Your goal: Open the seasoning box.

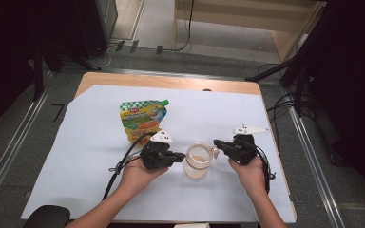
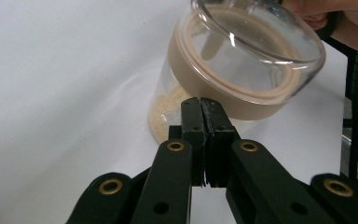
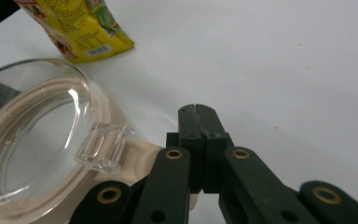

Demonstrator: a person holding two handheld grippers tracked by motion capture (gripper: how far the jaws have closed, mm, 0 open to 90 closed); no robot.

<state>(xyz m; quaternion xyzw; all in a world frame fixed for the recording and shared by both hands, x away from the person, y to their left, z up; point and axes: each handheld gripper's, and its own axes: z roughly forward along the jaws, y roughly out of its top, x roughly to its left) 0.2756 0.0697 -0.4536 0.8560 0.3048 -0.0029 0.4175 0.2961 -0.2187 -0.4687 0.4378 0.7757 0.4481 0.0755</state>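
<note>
My left gripper [image 2: 200, 105] and right gripper [image 3: 196, 112] jaws are closed empty beside the jar [image 1: 197, 161]; right gripper view catches the lid tab [image 3: 103, 147], high view the pouch [image 1: 141, 121] behind.

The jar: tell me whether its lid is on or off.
On. The clear lid sits on the jar, its tan seal ring inside the rim; a little beige powder lies at the bottom.

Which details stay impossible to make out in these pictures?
- Print on the yellow-green spouted pouch: too small in the high view, cut off by the edge in the right gripper view.
- Base of the clear glass jar with beige seal: hidden behind the shut left gripper.
</note>
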